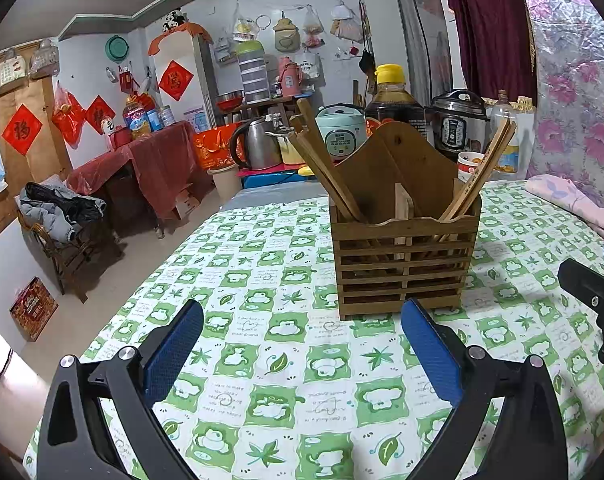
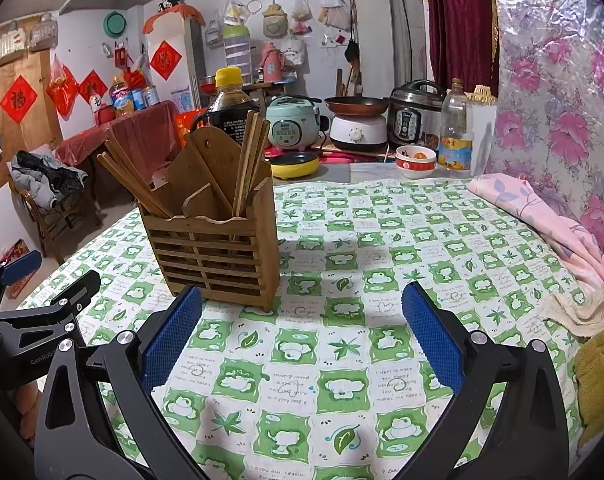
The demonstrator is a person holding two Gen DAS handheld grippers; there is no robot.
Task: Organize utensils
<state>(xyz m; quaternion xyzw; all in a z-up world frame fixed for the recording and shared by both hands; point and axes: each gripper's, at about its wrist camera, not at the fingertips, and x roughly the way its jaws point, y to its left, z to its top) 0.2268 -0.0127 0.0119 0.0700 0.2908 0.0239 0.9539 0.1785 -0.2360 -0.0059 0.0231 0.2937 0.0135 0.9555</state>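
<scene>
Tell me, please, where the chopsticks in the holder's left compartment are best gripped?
Probably grip the left chopsticks on their exposed upper shafts, coming from above and left. They lean out leftward over the wooden holder, while the lower ends sit behind its slats. The open left gripper seems nearest.

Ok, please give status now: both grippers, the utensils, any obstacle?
Left gripper open, empty. Right gripper open, empty. Chopsticks in both compartments of wooden holder. Tablecloth ahead shows no obstacle.

- Tablecloth (image 2: 341,240): green-and-white checks with leaves and frogs.
- Chopstick holder (image 2: 218,240): brown wood.
- Gripper pads (image 2: 170,340): blue, on black.
- Far-right wall covering (image 2: 561,120): pink flowers.
- Curtain (image 2: 457,20): dark red.
</scene>
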